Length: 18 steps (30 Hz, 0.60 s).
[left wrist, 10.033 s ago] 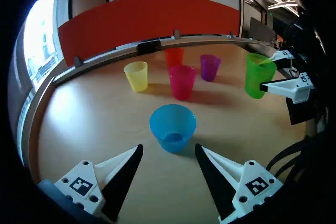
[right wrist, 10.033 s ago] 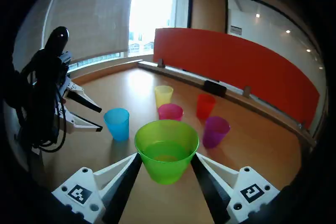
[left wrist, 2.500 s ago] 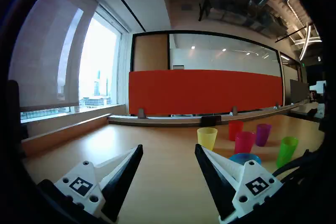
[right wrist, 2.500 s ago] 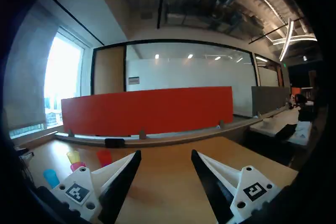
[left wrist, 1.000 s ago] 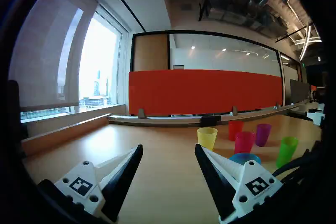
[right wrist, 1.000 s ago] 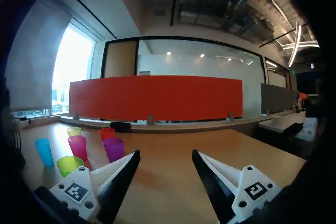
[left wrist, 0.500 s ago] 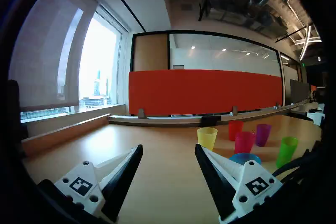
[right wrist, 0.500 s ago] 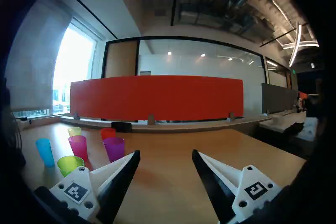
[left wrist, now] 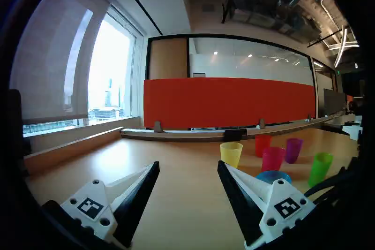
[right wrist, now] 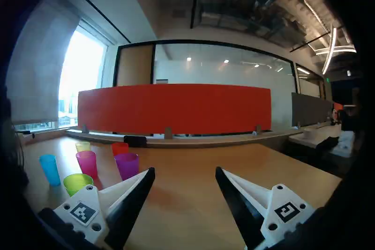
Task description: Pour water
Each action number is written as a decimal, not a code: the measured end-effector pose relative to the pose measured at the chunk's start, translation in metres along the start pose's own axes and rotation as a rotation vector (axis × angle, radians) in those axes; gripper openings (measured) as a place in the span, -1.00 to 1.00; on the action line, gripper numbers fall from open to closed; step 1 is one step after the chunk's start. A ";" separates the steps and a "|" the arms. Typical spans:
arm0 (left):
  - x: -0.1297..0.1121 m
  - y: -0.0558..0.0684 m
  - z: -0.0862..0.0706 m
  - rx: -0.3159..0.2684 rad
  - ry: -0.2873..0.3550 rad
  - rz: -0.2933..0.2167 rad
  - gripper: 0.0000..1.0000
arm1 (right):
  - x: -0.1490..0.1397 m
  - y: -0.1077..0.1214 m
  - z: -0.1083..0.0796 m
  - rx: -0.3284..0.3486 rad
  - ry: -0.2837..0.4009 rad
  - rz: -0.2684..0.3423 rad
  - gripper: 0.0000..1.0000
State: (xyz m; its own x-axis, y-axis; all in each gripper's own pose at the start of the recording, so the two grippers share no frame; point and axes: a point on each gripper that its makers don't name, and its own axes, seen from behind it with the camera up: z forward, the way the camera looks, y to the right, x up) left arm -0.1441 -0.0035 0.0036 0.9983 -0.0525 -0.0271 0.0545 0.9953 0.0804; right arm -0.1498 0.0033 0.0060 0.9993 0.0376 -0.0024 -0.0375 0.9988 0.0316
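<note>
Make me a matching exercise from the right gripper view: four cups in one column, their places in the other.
Cups: 1 blue cup; 2 green cup; 3 purple cup; 4 yellow cup.
Places: A rightmost cup; B nearest the camera; C leftmost cup; D at the back, beside the red cup.
Pairs: 1-C; 2-B; 3-A; 4-D.

Left claw (left wrist: 188, 162), right claw (right wrist: 184, 169): white, black-tipped, square markers (left wrist: 90, 207).

Green cup (right wrist: 77, 183) upright, blue cup (right wrist: 49, 169) upright near it — apart, neither tilted
</note>
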 end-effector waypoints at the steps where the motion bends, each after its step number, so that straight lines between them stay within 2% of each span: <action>1: 0.000 0.000 0.000 0.000 0.000 0.000 0.83 | 0.000 0.000 0.000 0.000 0.000 0.000 1.00; 18: 0.002 -0.001 -0.001 0.000 0.000 0.000 0.83 | 0.001 0.000 0.000 0.000 0.000 -0.001 1.00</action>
State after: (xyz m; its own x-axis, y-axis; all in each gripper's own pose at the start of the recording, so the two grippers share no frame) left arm -0.1424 -0.0045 0.0030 0.9983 -0.0525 -0.0266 0.0545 0.9953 0.0802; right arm -0.1487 0.0033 0.0055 0.9993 0.0370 -0.0023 -0.0369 0.9988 0.0317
